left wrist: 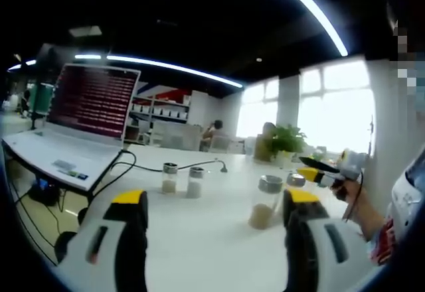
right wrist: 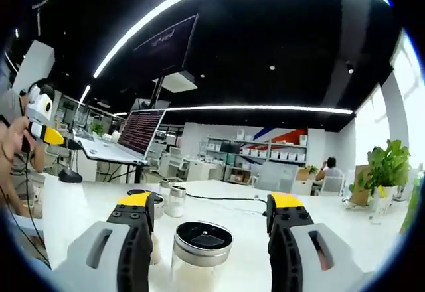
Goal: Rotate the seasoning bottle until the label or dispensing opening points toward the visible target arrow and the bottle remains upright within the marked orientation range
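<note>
Standing upright on the white tabletop [right wrist: 80,206], the seasoning bottle [right wrist: 200,255] sits between the spread jaws of the right tool [right wrist: 210,216], untouched, lid facing up. The left tool [left wrist: 216,206] hangs apart too, with two small jars [left wrist: 182,180] farther off.

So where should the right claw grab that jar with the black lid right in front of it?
Probably around the clear glass body just under the black lid, not the lid itself. The jar stands upright between the open right claw, so coming straight forward and closing on its round sides looks best. The straight sides give flat-on contact, and gripping the body lets the whole jar turn.
</note>
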A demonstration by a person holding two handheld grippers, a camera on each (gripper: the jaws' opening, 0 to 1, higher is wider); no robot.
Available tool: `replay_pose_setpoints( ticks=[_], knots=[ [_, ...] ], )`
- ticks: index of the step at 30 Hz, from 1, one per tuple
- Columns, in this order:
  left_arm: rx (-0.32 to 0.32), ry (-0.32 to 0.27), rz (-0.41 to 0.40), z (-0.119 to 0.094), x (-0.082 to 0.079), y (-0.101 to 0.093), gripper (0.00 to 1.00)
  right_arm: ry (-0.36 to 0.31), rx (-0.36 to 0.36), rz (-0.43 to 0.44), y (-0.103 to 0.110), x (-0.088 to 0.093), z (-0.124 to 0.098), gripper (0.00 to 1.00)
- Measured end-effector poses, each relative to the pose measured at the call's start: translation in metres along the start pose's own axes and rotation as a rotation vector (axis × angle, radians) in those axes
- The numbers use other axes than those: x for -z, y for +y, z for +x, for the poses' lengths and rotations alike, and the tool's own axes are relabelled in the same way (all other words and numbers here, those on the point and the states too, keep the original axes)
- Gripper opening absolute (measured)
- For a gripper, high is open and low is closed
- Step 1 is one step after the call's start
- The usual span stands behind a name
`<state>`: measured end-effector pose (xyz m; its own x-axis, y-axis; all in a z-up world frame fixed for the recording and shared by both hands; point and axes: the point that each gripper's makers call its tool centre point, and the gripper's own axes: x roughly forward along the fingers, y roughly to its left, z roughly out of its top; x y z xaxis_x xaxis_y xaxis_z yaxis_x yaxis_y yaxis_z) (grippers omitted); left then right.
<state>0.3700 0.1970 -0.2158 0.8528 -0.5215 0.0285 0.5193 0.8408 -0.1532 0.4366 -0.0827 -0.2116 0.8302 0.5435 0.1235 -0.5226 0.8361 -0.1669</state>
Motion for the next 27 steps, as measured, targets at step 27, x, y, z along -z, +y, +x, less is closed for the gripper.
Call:
replay_pose_setpoints(
  ticks=[27],
  knots=[
    [0.031, 0.007, 0.019, 0.002, 0.001, -0.007, 0.81, 0.003, -0.621, 0.226, -0.001, 0.022, -0.001, 0.67]
  ],
)
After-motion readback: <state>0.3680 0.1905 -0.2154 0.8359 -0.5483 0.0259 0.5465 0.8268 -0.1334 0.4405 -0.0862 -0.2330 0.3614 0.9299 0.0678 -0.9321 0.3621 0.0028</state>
